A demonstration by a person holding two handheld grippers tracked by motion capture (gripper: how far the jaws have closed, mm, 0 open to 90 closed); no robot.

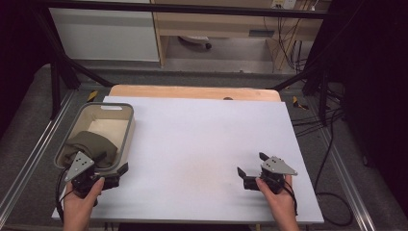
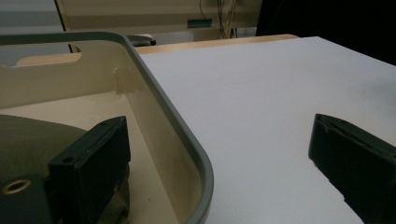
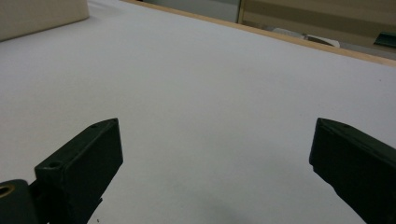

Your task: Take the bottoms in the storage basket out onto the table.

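Note:
A beige bin with a grey rim (image 1: 129, 126) stands on the left side of the white table top (image 1: 202, 139). An olive-green cloth (image 1: 91, 143) lies bunched in its near end. My left gripper (image 1: 111, 163) is open and straddles the bin's near right corner. In the left gripper view the bin's rim (image 2: 173, 116) runs between the jaws of the left gripper (image 2: 217, 133), one jaw over the cloth (image 2: 32, 140) and the other over the table. My right gripper (image 1: 251, 163) stands open over bare table at the near right, with nothing between the jaws of the right gripper (image 3: 215, 135).
The table's wooden back edge (image 1: 192, 91) shows beyond the white sheet. Black frame struts (image 1: 62, 67) and cables (image 1: 327, 130) flank the table. A corner of the bin (image 3: 42, 16) appears far off in the right gripper view.

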